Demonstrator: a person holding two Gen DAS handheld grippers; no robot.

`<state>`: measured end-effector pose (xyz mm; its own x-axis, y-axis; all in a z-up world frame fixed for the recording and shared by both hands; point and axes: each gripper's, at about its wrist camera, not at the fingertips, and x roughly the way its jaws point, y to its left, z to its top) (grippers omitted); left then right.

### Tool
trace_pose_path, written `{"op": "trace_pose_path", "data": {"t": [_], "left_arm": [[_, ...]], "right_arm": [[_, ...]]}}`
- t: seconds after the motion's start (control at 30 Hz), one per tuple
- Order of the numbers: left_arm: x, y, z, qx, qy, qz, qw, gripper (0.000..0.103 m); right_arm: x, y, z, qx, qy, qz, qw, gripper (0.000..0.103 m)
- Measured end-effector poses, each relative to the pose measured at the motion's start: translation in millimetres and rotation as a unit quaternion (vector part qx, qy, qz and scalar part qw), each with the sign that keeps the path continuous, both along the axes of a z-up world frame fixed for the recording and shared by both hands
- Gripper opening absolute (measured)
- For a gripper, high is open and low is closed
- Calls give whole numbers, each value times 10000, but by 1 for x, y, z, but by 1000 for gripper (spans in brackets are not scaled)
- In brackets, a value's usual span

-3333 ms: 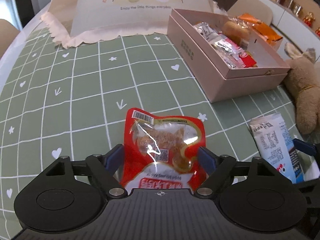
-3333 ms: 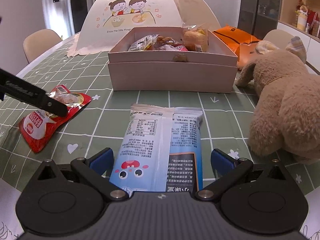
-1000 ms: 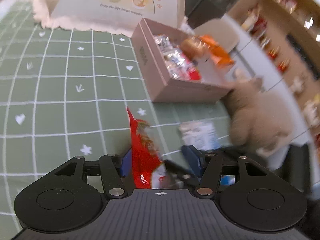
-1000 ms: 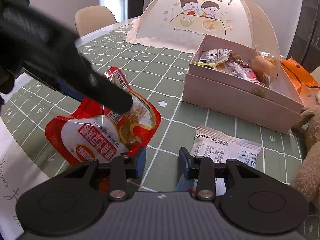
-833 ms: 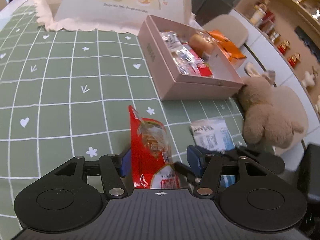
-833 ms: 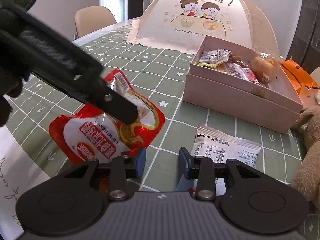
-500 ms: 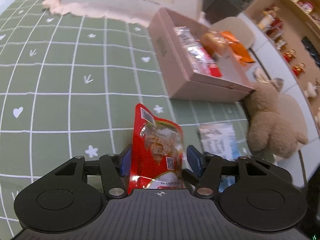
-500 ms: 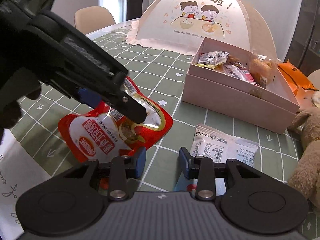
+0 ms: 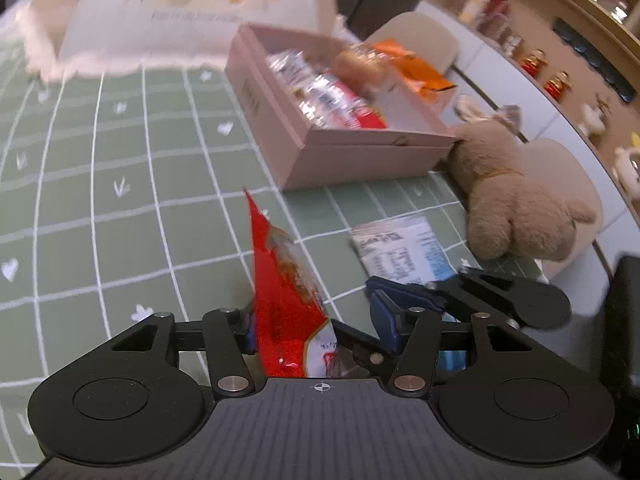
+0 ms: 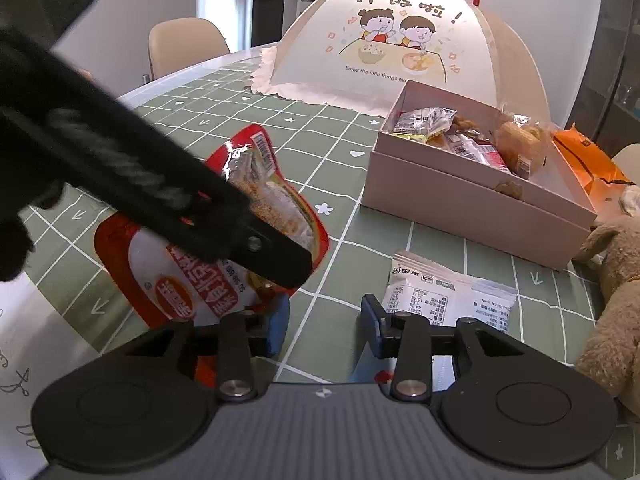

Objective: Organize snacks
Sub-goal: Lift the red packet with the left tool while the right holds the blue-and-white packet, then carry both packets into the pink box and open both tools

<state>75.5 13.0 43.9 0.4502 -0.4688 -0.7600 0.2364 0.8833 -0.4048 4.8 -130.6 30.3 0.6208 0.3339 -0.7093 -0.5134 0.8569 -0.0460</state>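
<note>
Currently the red snack pouch (image 9: 286, 300) is clamped between the fingers of the left gripper (image 9: 316, 326) and held off the green grid tablecloth (image 9: 120, 208). In the left wrist view the pouch stands nearly edge-on, its top corner pointing up and away from the camera. In the right wrist view its printed face (image 10: 208, 272) is visible, with a black finger of the left gripper (image 10: 276, 256) crossing in front of it. The jaws are narrowed onto the pouch, though the far blue pad stands slightly off its face.

The right gripper (image 10: 325, 330) sits just beside the pouch, low over the tablecloth, with its jaws part-way open and nothing visibly held between the blue pads; a blue-and-white wrapper edge shows below its right finger. The white and blue snack packet (image 10: 448, 300) lies flat on the tablecloth just beyond that finger.

The pink open box (image 10: 472, 204) stands farther back, well apart from the pouch, and already contains several wrapped snacks (image 10: 460, 140). An orange packet (image 10: 588, 160) lies behind the box. A tan plush toy (image 9: 516, 208) lies beside the box's near corner. A dome-shaped mesh food cover (image 10: 400, 52) printed with cartoon children stands behind the box.
</note>
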Motion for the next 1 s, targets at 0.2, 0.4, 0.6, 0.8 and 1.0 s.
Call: {"op": "trace_pose_path", "data": {"t": [0.2, 0.4, 0.6, 0.8, 1.0], "left_arm": [[15, 13, -16, -355, 543, 365, 9972, 29], [0, 26, -20, -680, 707, 494, 9940, 27], [-17, 33, -12, -802, 679, 676, 9922, 27], [-33, 20, 2, -411, 611, 585, 9956, 26], [-43, 5, 20, -183, 385, 507, 9978, 26]], "right_arm": [[-1, -4, 5, -72, 164, 90, 9998, 41], [-9, -46, 39, 206, 0, -468, 9987, 78], [21, -87, 19, 705, 942, -1506, 9816, 78], [24, -68, 4, 538, 1163, -1458, 9810, 88], [24, -43, 5, -55, 958, -1022, 9901, 83]]}}
